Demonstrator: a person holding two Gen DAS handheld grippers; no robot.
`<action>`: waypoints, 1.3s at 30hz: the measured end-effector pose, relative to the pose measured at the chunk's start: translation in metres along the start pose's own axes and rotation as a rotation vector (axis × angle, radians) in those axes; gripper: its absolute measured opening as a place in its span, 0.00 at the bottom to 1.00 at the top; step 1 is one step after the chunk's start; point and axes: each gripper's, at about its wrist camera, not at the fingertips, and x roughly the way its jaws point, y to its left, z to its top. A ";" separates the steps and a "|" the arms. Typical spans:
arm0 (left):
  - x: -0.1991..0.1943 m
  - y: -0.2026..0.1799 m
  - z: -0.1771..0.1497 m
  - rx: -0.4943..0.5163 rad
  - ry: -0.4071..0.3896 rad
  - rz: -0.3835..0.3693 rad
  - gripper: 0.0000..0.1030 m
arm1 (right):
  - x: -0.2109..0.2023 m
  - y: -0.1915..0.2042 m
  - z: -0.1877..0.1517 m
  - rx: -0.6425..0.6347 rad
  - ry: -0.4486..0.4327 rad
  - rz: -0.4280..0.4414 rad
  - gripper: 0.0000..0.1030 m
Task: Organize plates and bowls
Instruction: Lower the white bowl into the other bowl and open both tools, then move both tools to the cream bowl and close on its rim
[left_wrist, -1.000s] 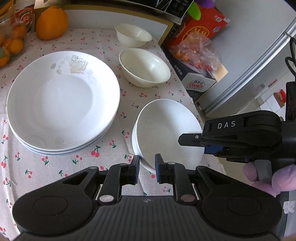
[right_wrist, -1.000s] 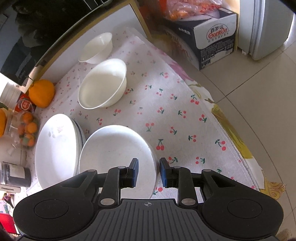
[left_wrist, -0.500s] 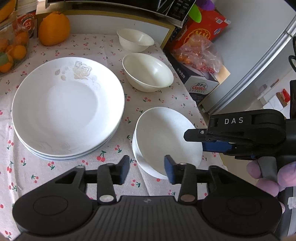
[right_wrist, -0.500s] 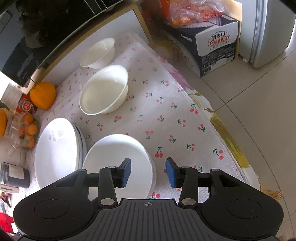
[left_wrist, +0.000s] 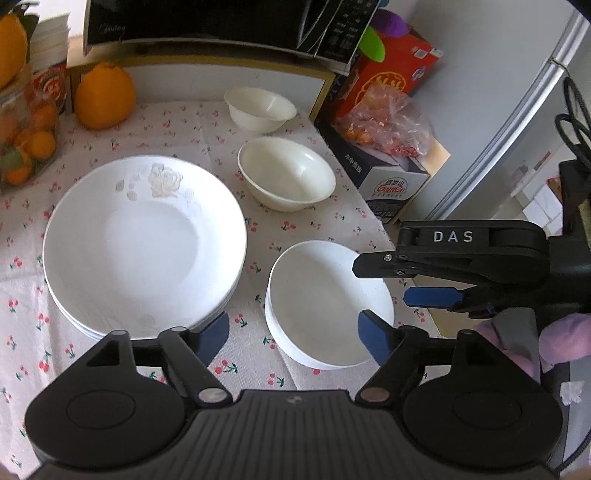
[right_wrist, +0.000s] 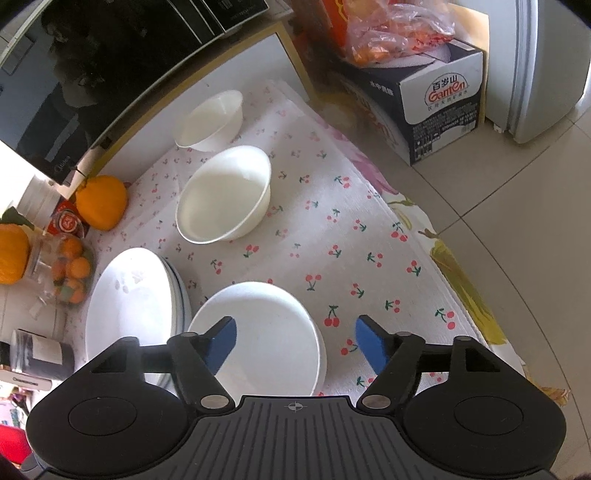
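Both your left gripper (left_wrist: 293, 332) and right gripper (right_wrist: 295, 341) are spreading, pinching nothing, poised over the small plate stack (left_wrist: 325, 302) just beside the large plates (left_wrist: 144, 240), ready to straddle its rim

Small plates (left_wrist: 328, 306) right of large plates (left_wrist: 144, 243)

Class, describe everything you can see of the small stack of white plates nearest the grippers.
The small stack of white plates is plain, glossy and ceramic-looking, with no pattern. Layered rims at its near edge show several shallow round plates nested together. It sits flat and empty on the cherry-print tablecloth, right of the large plate stack and apart from it. Nothing grips it.
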 end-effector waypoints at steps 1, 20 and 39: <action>-0.001 -0.001 0.001 0.008 -0.008 0.004 0.77 | 0.000 0.000 0.000 -0.001 -0.003 0.002 0.74; -0.013 0.009 0.023 0.043 -0.108 0.130 0.97 | -0.004 0.010 0.012 -0.014 -0.084 0.055 0.88; 0.016 0.052 0.097 -0.039 -0.180 0.226 0.99 | 0.020 0.023 0.048 0.047 -0.174 0.155 0.90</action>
